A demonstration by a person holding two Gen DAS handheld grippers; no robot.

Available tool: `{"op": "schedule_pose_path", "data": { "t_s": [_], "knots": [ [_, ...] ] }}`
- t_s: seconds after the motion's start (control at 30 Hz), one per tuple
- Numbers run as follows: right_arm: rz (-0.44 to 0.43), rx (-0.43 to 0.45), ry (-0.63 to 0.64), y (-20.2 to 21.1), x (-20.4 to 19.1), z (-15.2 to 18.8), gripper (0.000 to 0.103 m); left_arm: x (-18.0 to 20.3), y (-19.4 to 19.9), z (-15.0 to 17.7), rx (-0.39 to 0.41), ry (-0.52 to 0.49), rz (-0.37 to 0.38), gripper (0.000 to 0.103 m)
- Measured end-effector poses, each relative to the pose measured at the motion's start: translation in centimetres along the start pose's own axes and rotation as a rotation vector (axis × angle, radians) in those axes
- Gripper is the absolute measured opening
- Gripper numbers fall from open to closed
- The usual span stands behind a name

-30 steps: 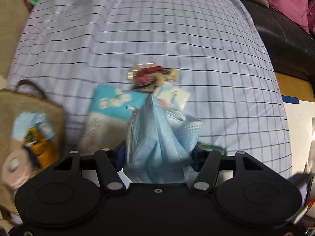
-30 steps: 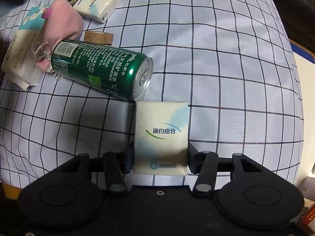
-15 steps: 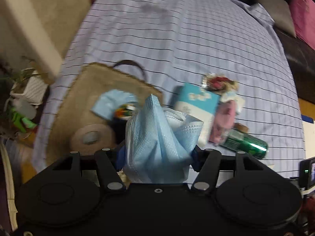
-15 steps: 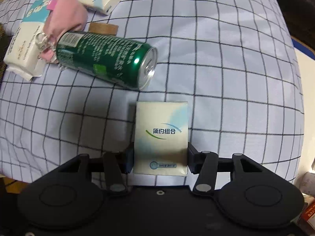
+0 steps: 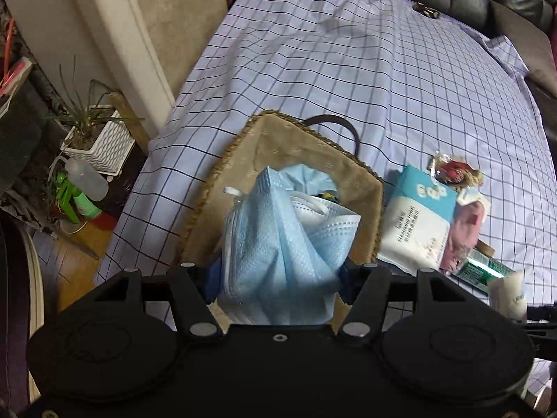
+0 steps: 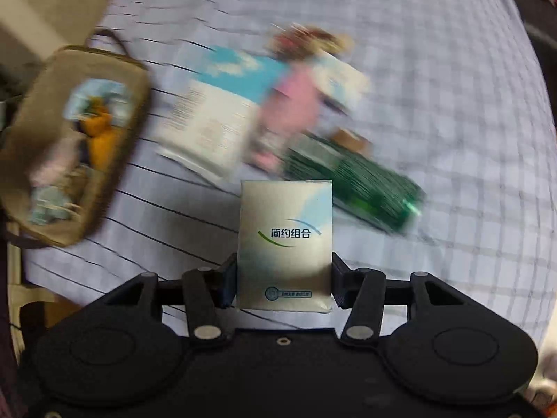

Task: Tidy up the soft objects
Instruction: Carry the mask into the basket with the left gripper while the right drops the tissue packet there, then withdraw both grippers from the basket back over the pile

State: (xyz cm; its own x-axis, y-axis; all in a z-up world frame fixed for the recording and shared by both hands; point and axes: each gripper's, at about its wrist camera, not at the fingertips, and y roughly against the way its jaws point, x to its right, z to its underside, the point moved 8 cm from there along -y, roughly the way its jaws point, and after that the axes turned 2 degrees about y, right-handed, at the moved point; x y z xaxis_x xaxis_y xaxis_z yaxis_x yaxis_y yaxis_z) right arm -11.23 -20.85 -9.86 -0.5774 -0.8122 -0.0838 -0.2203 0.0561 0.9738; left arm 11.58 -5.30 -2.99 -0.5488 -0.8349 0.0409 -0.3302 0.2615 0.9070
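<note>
My left gripper (image 5: pixel 280 271) is shut on a bunched blue face mask (image 5: pixel 289 244) and holds it above the open woven basket (image 5: pixel 362 188). My right gripper (image 6: pixel 283 282) is shut on a white tissue pack (image 6: pixel 285 240), held above the checked bed cover. The basket (image 6: pixel 115 132) shows at the left of the blurred right wrist view, with a blue mask and an orange item inside. A large wipes pack (image 5: pixel 416 223), a pink soft item (image 5: pixel 464 233) and a small tissue pack (image 6: pixel 343 80) lie to the right of the basket.
A green can (image 6: pixel 351 184) lies on its side near the pink item, with a tape roll (image 6: pixel 350 139) behind it. A small dried-flower bundle (image 5: pixel 456 170) lies beyond the wipes. A plant pot (image 5: pixel 101 142) and spray bottle (image 5: pixel 83 188) stand on the floor left of the bed.
My left gripper has swung left with the mask and now hangs over the basket. My right gripper has lifted and pulled back left with the tissue pack, and the basket has come into its view.
</note>
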Motion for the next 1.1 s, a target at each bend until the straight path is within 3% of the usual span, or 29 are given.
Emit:
{"op": "schedule_pose_path", "data": {
  "t_s": [0.3,0.4,0.5,0.73,1.1],
  "knots": [
    [-0.052,0.11,0.133,2.3,-12.7,-9.9,0.051,-2.1,-1.7,-0.9,-0.011,0.047,0.001,0.059],
    [-0.065,0.149,0.135,2.4,-15.5,-12.9,0.052,-2.4,-1.9,-1.5,0.004,0.051,-0.003,0.074],
    [-0.085,0.187,0.104,2.4,-17.1,-15.3,0.059,-3.0,-1.9,-1.8,0.029,0.054,-0.038,0.08],
    [-0.086,0.187,0.081,1.8,-16.9,-16.1,0.059,-2.9,-2.4,-1.0,0.009,0.055,-0.018,0.081],
    [-0.001,0.109,0.063,-0.4,-10.3,-11.5,0.059,-0.4,-1.6,0.3,0.018,0.026,-0.005,0.081]
  ]
}}
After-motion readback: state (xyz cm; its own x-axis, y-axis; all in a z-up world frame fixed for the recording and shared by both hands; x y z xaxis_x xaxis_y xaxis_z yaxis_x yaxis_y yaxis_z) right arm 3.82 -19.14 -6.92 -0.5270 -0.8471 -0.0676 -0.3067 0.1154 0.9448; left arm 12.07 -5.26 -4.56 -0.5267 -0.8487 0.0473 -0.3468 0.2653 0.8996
